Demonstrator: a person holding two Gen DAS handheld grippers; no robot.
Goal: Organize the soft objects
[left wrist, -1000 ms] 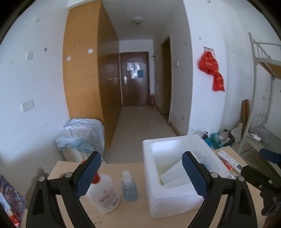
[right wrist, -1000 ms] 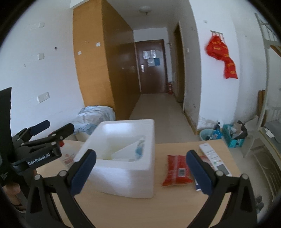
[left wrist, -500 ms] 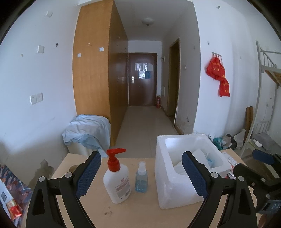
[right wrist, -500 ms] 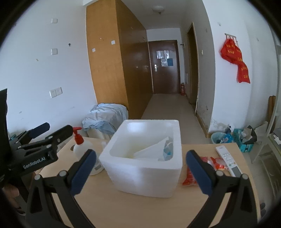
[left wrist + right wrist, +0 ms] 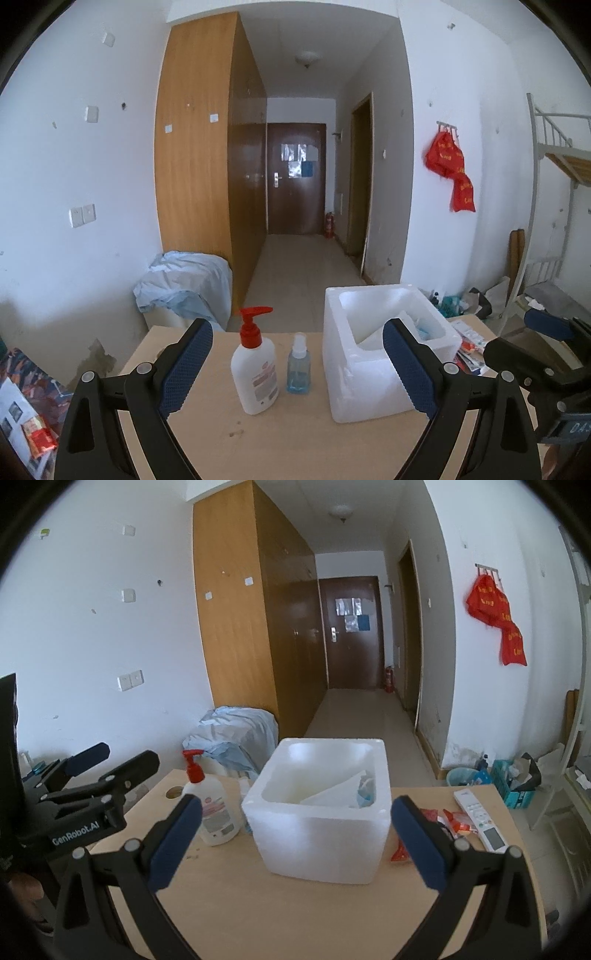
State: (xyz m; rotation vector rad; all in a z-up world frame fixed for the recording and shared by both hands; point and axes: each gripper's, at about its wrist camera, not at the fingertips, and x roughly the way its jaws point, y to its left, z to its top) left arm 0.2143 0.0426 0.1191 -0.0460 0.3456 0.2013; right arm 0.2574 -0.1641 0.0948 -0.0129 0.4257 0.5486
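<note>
A white foam box [image 5: 373, 354] [image 5: 325, 812] stands on the wooden table [image 5: 295, 915], with white and blue soft packs [image 5: 345, 794] lying inside it. Red soft packets [image 5: 432, 827] lie on the table right of the box. My left gripper [image 5: 295, 373] is open and empty, held back from the table over its near edge. My right gripper [image 5: 295, 845] is also open and empty, in front of the box. The left gripper [image 5: 88, 779] shows at the left of the right wrist view.
A white pump bottle with a red top [image 5: 255, 365] and a small blue spray bottle [image 5: 298, 373] stand left of the box. A white remote [image 5: 480, 819] lies at the table's right. A blue cloth-covered bundle [image 5: 184, 288] sits behind the table, clutter [image 5: 517, 779] on the floor at right.
Both grippers have drawn back and up from the table, so the box and bottles look smaller and farther. Both stay open and empty.
</note>
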